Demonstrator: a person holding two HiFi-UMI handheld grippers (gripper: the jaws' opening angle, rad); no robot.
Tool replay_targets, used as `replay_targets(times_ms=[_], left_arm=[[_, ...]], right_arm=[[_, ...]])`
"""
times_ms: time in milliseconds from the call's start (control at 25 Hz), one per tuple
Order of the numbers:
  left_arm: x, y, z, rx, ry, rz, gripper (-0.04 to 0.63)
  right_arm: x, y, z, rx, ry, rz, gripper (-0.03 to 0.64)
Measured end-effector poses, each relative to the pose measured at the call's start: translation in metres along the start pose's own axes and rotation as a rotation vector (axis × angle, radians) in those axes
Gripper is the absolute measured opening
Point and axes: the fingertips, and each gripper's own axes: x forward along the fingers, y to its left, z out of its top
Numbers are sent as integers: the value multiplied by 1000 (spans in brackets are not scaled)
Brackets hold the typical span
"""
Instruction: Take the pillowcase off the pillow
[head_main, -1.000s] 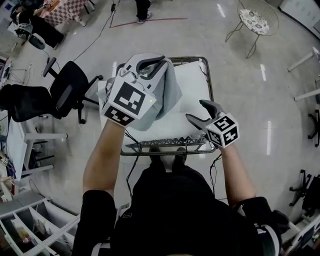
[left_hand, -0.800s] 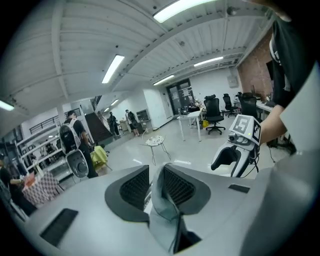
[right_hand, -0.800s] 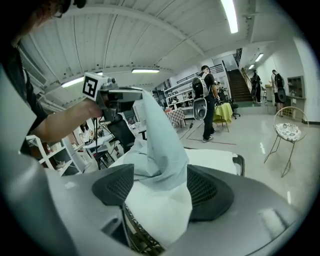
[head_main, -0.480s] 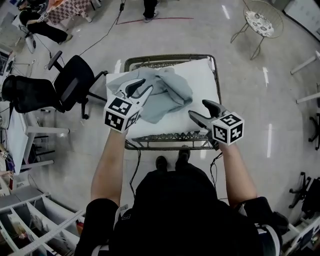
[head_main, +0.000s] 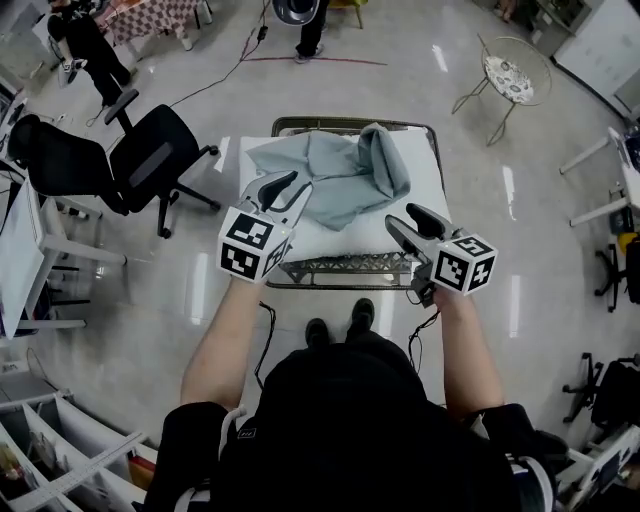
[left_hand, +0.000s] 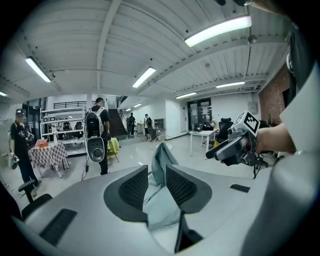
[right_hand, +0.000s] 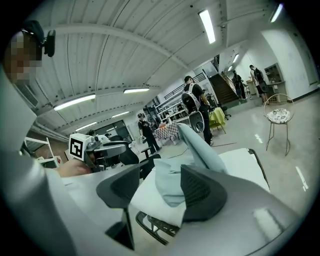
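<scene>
A grey-blue pillowcase (head_main: 340, 175) lies crumpled in a heap on a white pillow (head_main: 350, 235), which rests on a wire-framed table (head_main: 340, 270). My left gripper (head_main: 288, 190) hovers over the pillow's near left corner. Its jaws have just been opening and nothing is between them. In the left gripper view the pillowcase (left_hand: 161, 160) shows beyond the left gripper (left_hand: 156, 172), untouched. My right gripper (head_main: 407, 220) hangs at the near right corner. Its jaws have just been closing a little but stand apart with nothing held. The pillowcase (right_hand: 197, 145) rises beyond the right gripper (right_hand: 160, 182).
A black office chair (head_main: 150, 160) stands left of the table, and a round wire chair (head_main: 510, 70) at the far right. A white desk (head_main: 20, 250) and shelves (head_main: 60, 455) line the left side. People (head_main: 310, 20) stand on the floor at the back.
The left gripper let go of the pillowcase it held up and drew back toward me. The cloth dropped into a heap on the pillow. The right gripper shifted slightly upward.
</scene>
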Motion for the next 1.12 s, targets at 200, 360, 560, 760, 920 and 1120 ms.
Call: replay_targets(times_ms=[200, 360, 560, 760, 920, 1120], left_arm=[[-42, -18, 3, 10, -40, -32, 106], [-68, -34, -4, -12, -54, -32, 100], [-92, -57, -9, -32, -60, -8, 91], [-112, -86, -7, -63, -75, 26, 86], [-122, -119, -2, -92, -80, 56, 80], [-137, -163, 0, -107, -97, 95, 69]], right_arm=[[-13, 46, -9, -60, -22, -13, 227], [-30, 70, -15, -64, -38, -7, 210], [-56, 86, -11, -81, -87, 4, 173], [-90, 95, -14, -83, -118, 49, 144], [-129, 89, -14, -108, -160, 77, 141], [-176, 85, -23, -120, -205, 119, 115]])
